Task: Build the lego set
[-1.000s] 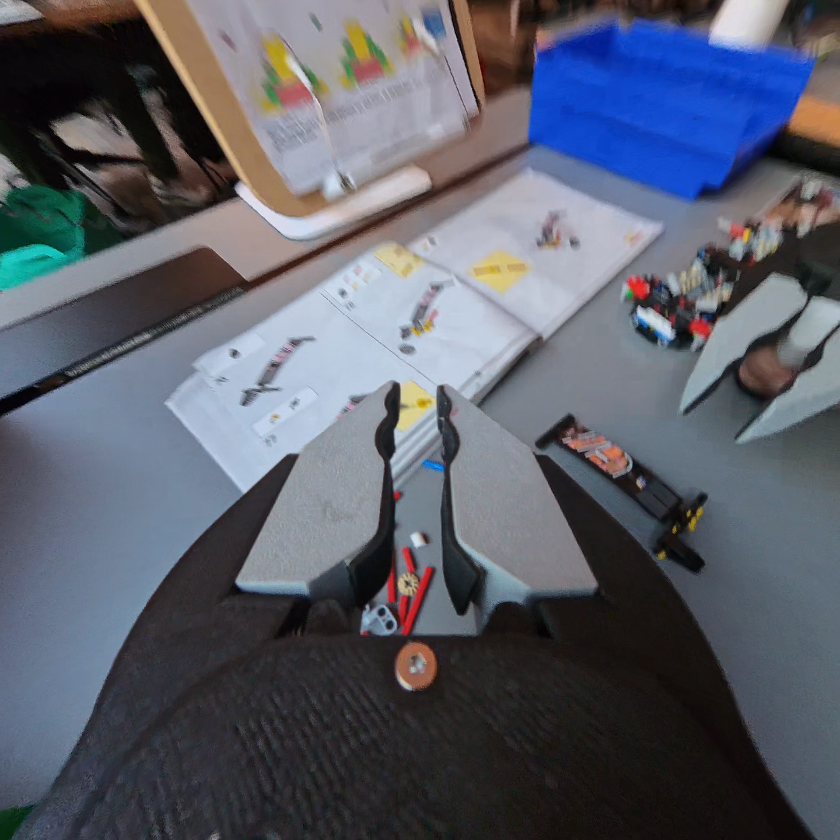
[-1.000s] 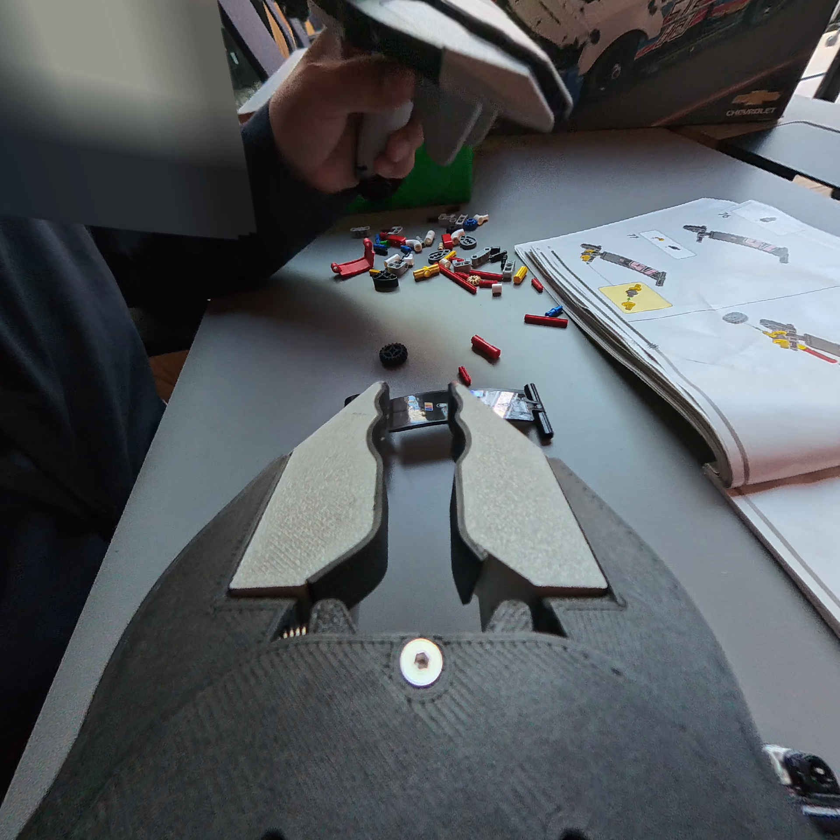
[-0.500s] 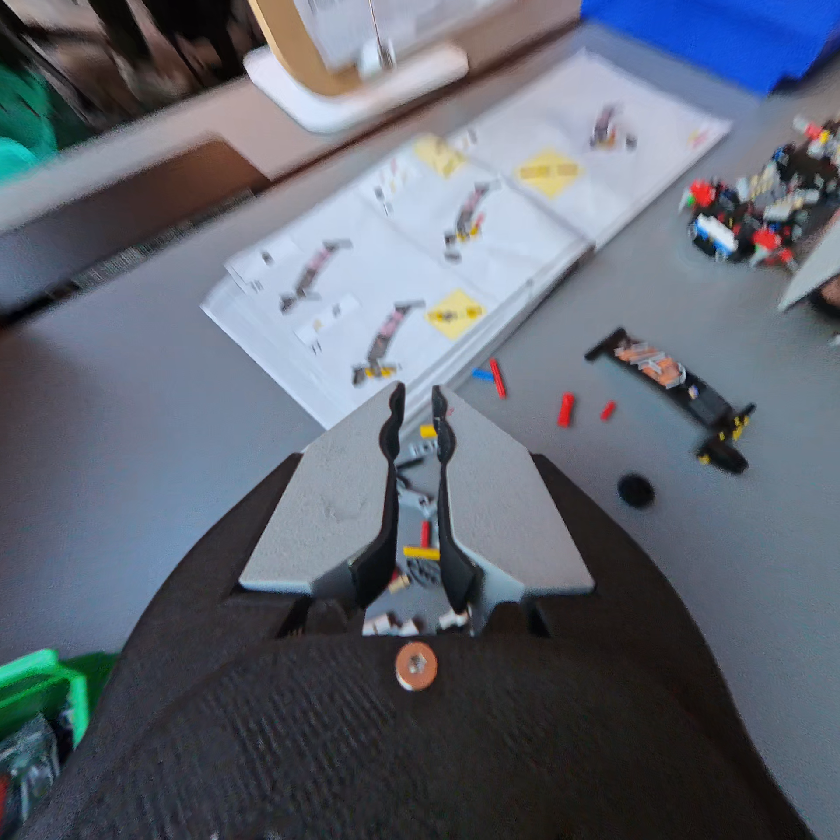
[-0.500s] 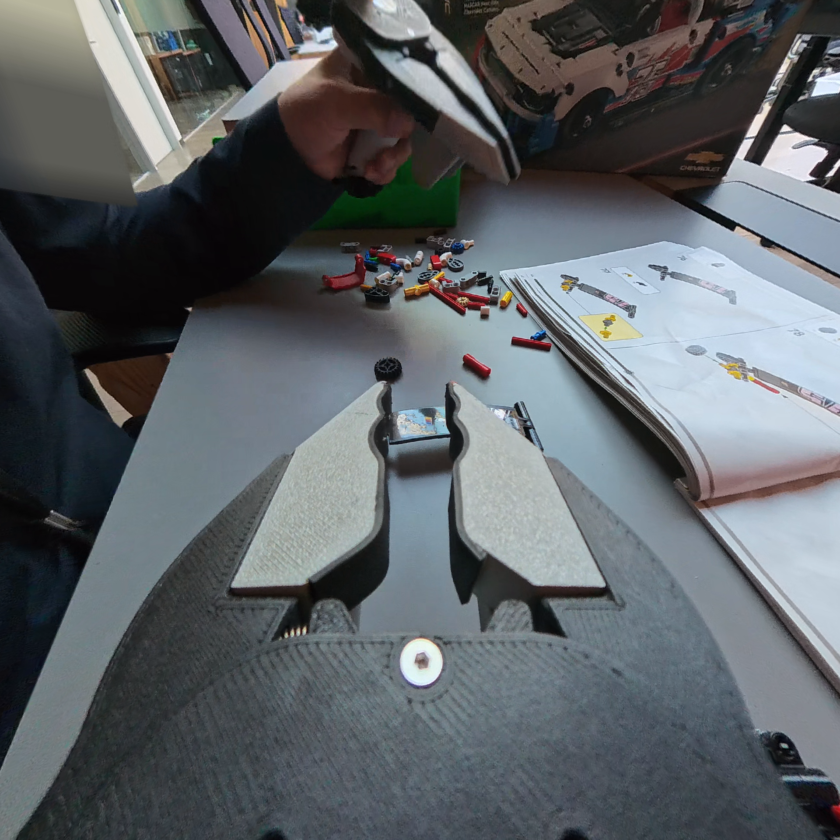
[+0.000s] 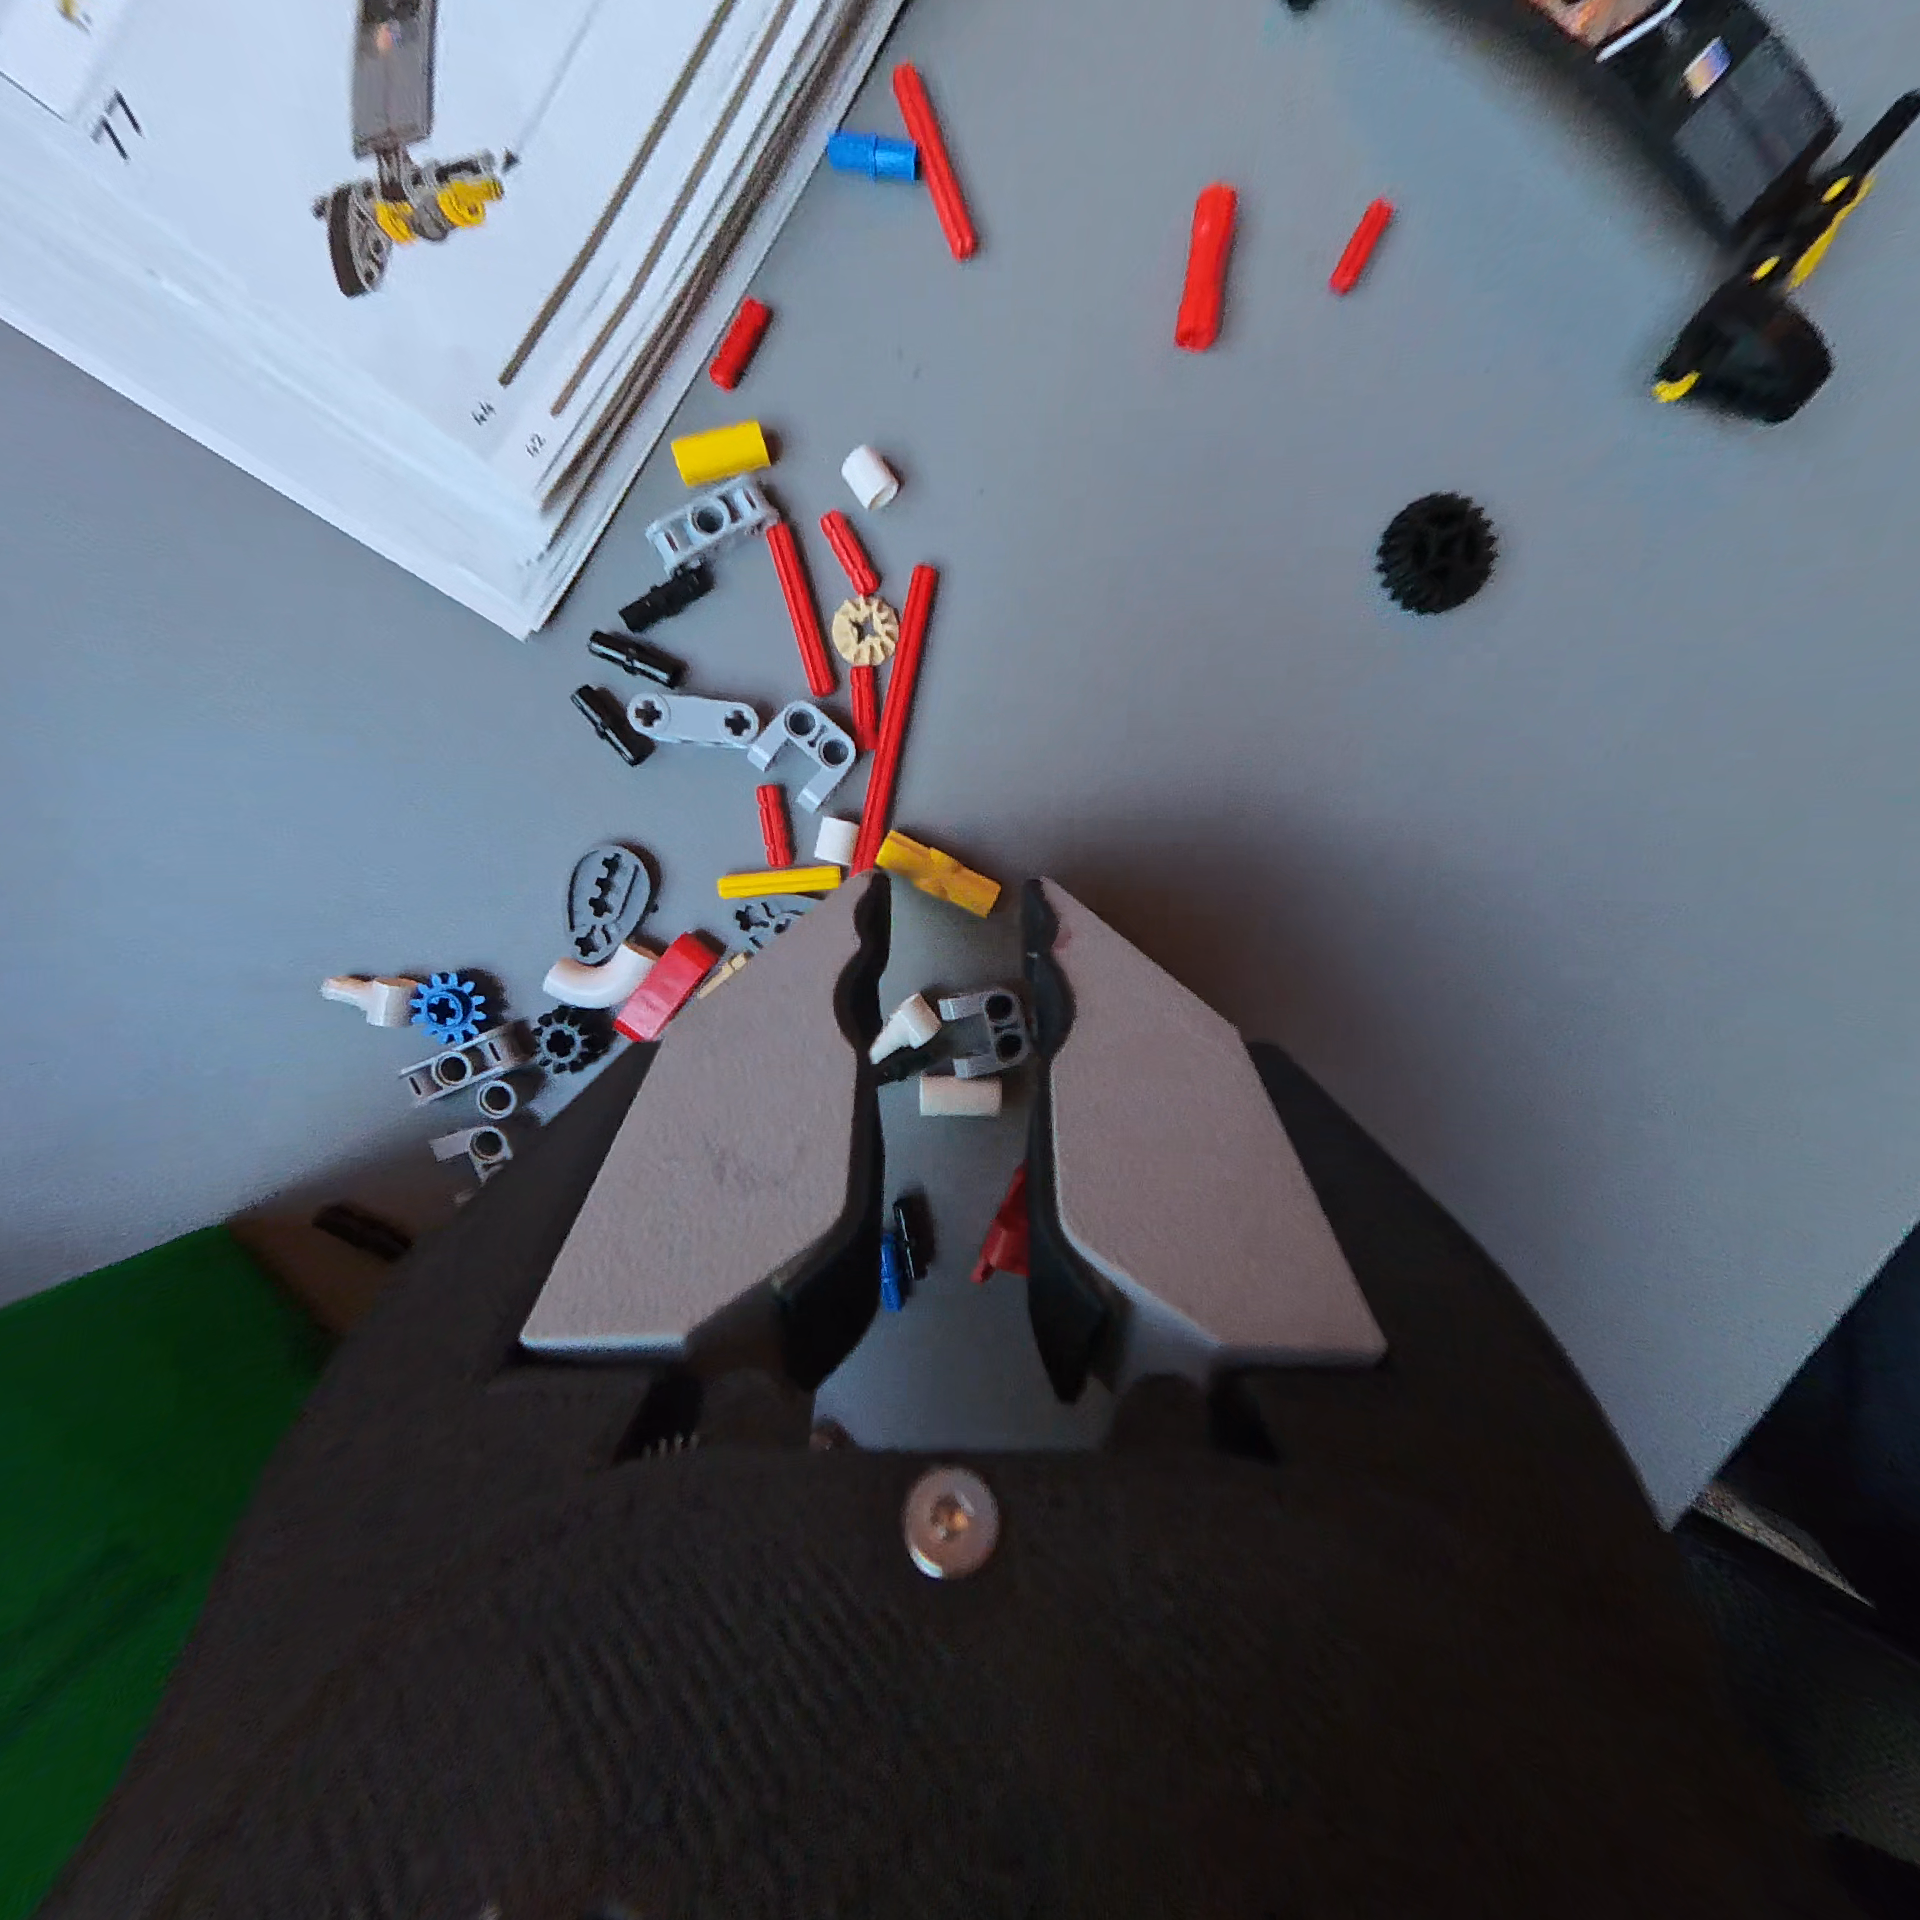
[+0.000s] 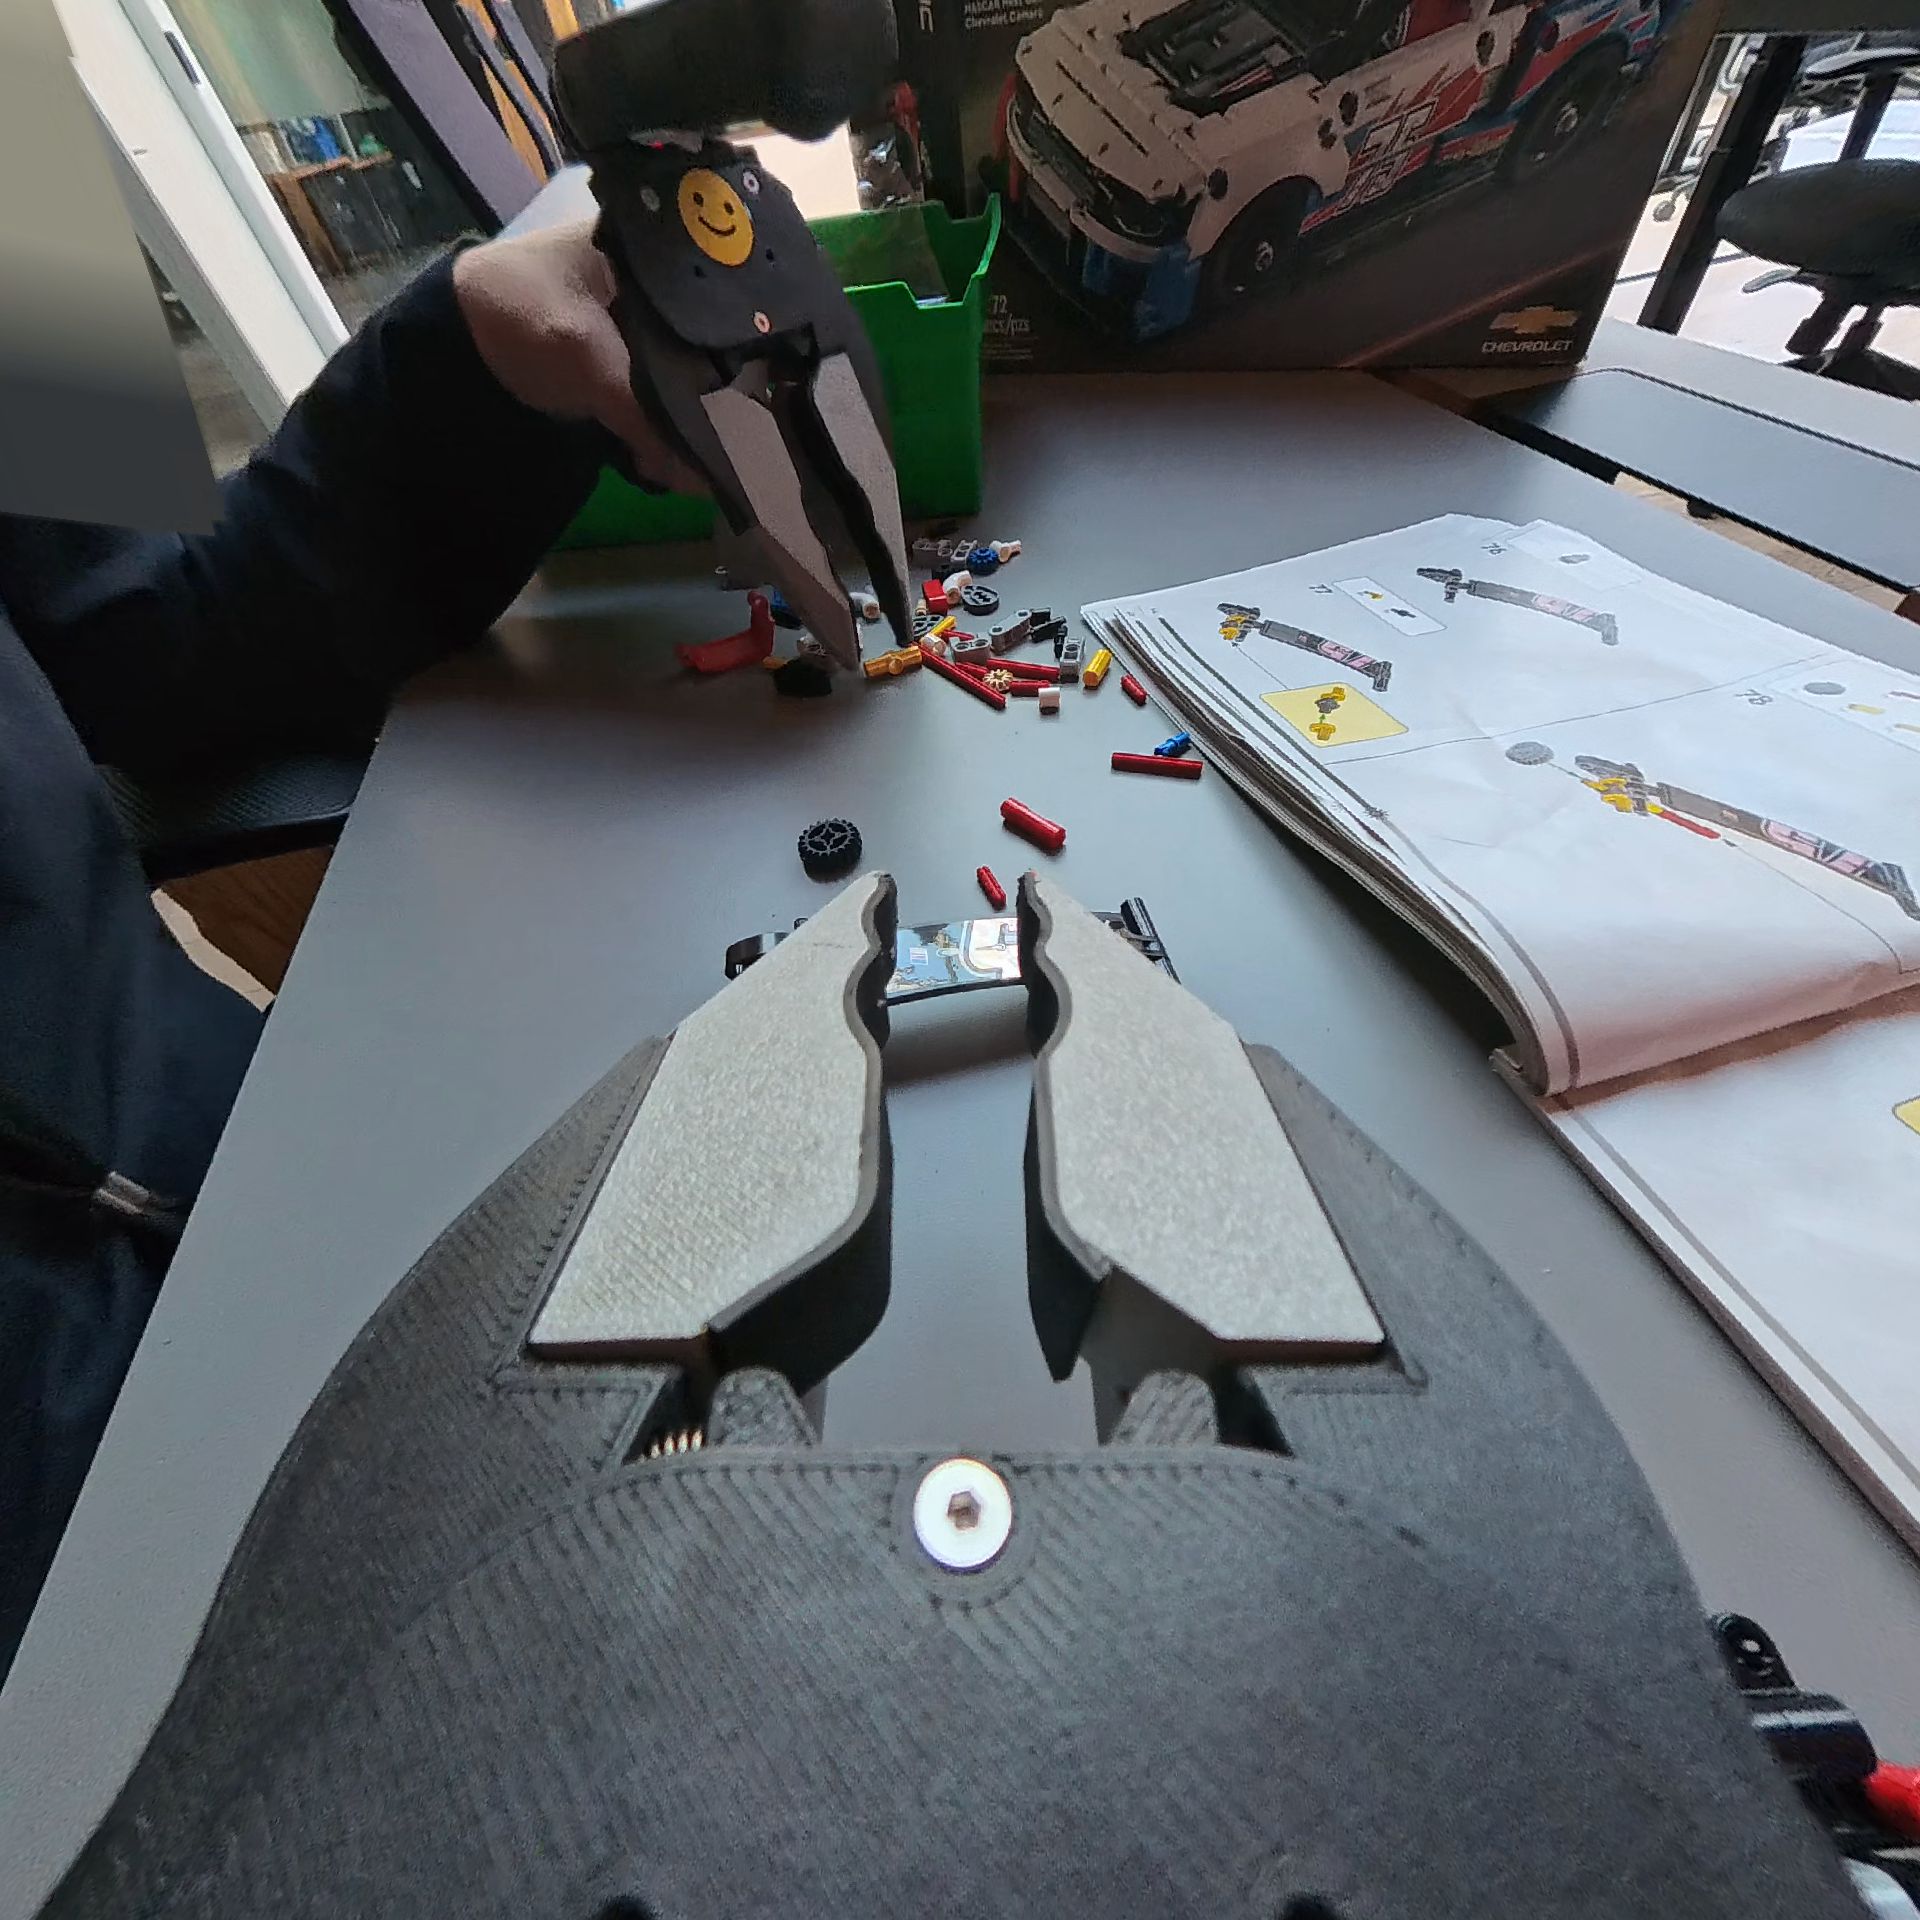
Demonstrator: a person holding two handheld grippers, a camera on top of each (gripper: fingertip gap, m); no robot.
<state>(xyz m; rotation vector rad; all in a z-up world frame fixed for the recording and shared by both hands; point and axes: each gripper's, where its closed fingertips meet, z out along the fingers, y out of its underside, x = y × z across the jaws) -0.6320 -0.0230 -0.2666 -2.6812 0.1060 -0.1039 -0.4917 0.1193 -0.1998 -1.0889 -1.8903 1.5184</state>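
My left gripper [image 5: 954, 888] points down over a heap of small building parts [image 5: 800, 727] on the grey table. Its jaws are open and grip nothing. A yellow connector [image 5: 938, 883] lies at its tips, and a grey connector [image 5: 992, 1029] and white bits lie loose on the table between the fingers. The right wrist view shows this gripper [image 6: 878, 644] with its tips beside the yellow connector [image 6: 891, 662]. My right gripper [image 6: 956, 883] is open and hovers just short of a black assembly with a shiny sticker panel [image 6: 956, 961]. The assembly lies on the table and also shows in the left wrist view [image 5: 1725, 135].
An open instruction booklet [image 6: 1558, 779] lies on the right. A black gear [image 6: 829, 844] and red pins [image 6: 1031, 826] lie between the heap and the assembly. A green bin [image 6: 925, 353] and a box with a car picture [image 6: 1299, 177] stand behind. A person's sleeve [image 6: 343, 540] is at the left. There is about 20 cm between the tips of the two grippers. Between my left fingertips and the black gear [image 6: 829, 844] there is roughly 10 cm. The left camera catches it too, in the left wrist view [image 5: 1443, 551].
My left gripper has dropped and tipped down onto the heap of parts, and its jaws have widened from nearly shut. The right gripper has hardly moved; the assembly stays on the table.
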